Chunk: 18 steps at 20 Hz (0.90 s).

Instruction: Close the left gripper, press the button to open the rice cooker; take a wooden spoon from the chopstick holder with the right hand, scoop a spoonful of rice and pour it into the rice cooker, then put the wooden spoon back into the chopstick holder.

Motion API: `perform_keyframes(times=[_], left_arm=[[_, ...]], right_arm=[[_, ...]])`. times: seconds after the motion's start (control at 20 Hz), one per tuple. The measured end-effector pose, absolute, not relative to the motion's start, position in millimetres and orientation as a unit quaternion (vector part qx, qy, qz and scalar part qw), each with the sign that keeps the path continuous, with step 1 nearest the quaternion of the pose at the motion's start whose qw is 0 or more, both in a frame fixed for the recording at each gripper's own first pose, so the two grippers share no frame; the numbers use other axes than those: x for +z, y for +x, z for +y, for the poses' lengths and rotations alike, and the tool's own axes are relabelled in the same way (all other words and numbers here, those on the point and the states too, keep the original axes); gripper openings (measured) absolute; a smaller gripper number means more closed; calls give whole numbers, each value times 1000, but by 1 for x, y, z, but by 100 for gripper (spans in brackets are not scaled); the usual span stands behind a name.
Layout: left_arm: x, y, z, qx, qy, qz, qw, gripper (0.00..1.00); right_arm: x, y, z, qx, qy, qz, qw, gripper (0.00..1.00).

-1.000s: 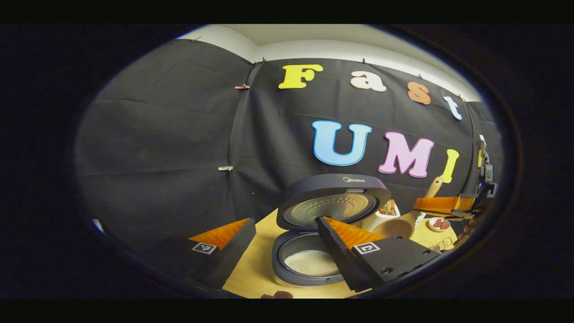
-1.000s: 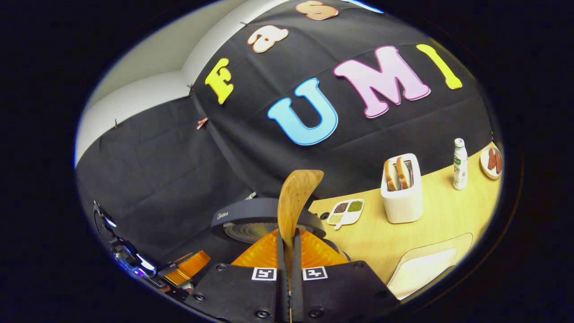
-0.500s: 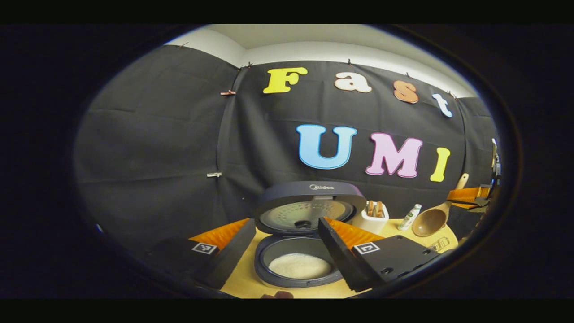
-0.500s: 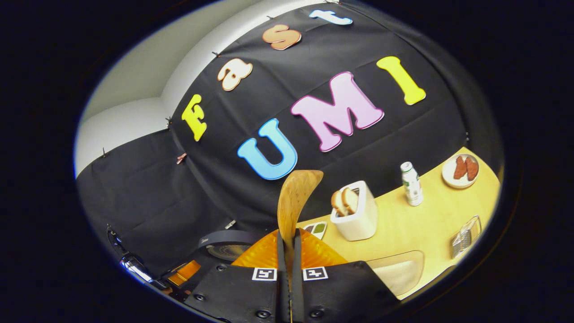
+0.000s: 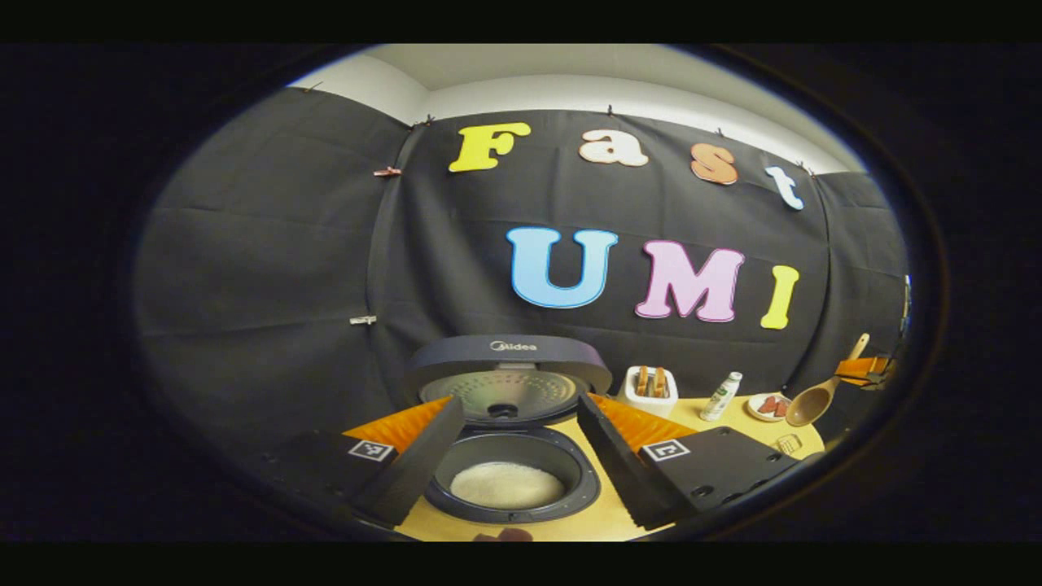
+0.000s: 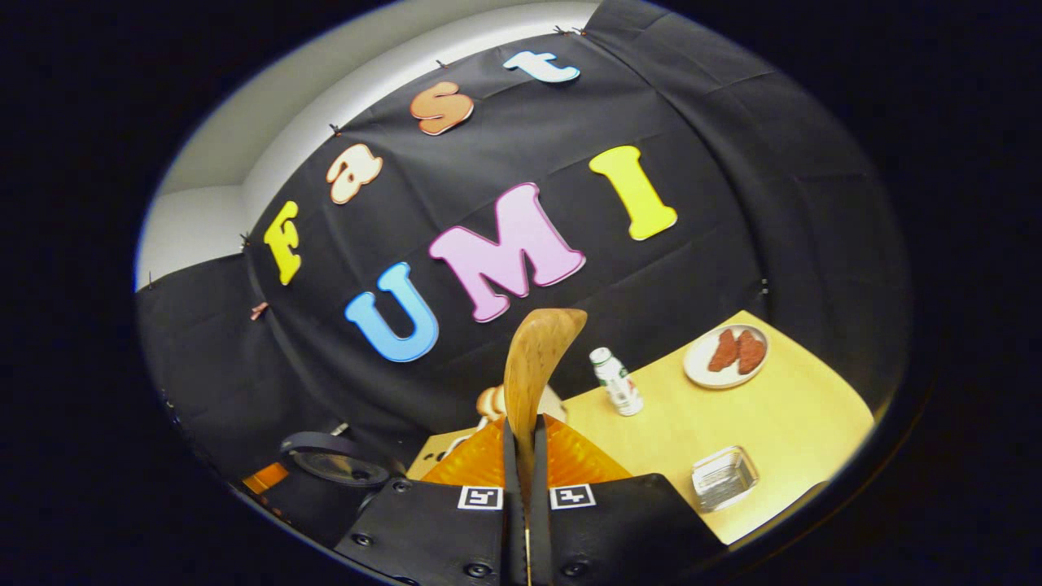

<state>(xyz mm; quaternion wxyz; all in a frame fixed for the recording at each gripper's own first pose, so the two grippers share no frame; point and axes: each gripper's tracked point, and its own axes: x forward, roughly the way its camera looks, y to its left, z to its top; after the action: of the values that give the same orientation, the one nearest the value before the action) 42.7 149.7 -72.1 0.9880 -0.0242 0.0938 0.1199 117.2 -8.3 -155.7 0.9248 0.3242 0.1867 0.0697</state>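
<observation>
Right claw [image 6: 521, 456], gripping wooden spoon [image 6: 533, 366], has swung away from rice cooker [image 5: 509, 423].

1. The rice cooker [image 5: 511, 382] is dark navy grey outside; the underside of its raised lid [image 5: 505, 392] is silvery metal with a dotted pattern.
2. The rice [image 5: 507, 486] in the pot is white.
3. The wooden spoon [image 6: 533, 358] is light brown with visible grain.
4. The table [image 6: 781, 423] is pale yellow wood.
5. The toaster [image 5: 649, 396] is white, with brown toast slices in it.
6. The bottle [image 6: 617, 382] is white with a green cap.
7. The plate [image 6: 724, 358] is white and carries two reddish-brown pieces.
8. The small tray [image 6: 723, 478] is clear and glassy.
</observation>
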Motion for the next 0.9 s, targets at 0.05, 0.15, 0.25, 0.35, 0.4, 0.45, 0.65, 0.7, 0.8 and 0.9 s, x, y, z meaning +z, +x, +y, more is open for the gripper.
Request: perform_keyframes(times=[0.05, 0.15, 0.25, 0.35, 0.4, 0.45, 0.65, 0.7, 0.8, 0.9], left_arm=[[-73, 43, 145, 119, -25, 97, 988, 95], [-73, 46, 137, 119, -26, 101, 987, 95], [-70, 47, 129, 119, -21, 101, 988, 92], [-69, 50, 123, 122, -12, 100, 987, 92], [-67, 51, 120, 123, -10, 100, 987, 95], [-66, 52, 116, 124, -9, 101, 987, 95], [-66, 55, 106, 132, -8, 108, 985, 95], [-65, 55, 104, 134, -6, 109, 985, 95], [-64, 57, 97, 137, -1, 111, 984, 95], [-64, 57, 90, 137, 3, 114, 984, 95]], right_arm=[[-167, 117, -22, 59, 318, 191, 927, 6], [-189, 117, -46, 42, 301, 203, 931, 6], [-213, 116, -68, 27, 282, 218, 934, 6], [-231, 115, -83, 21, 270, 232, 934, 6], [-240, 115, -88, 21, 266, 241, 933, 7], [-249, 115, -93, 22, 261, 246, 933, 7], [-282, 123, -108, 24, 229, 267, 936, 7], [-290, 124, -110, 26, 222, 274, 935, 7], [-308, 125, -111, 32, 211, 289, 933, 7], [-330, 123, -109, 37, 208, 309, 927, 7]])
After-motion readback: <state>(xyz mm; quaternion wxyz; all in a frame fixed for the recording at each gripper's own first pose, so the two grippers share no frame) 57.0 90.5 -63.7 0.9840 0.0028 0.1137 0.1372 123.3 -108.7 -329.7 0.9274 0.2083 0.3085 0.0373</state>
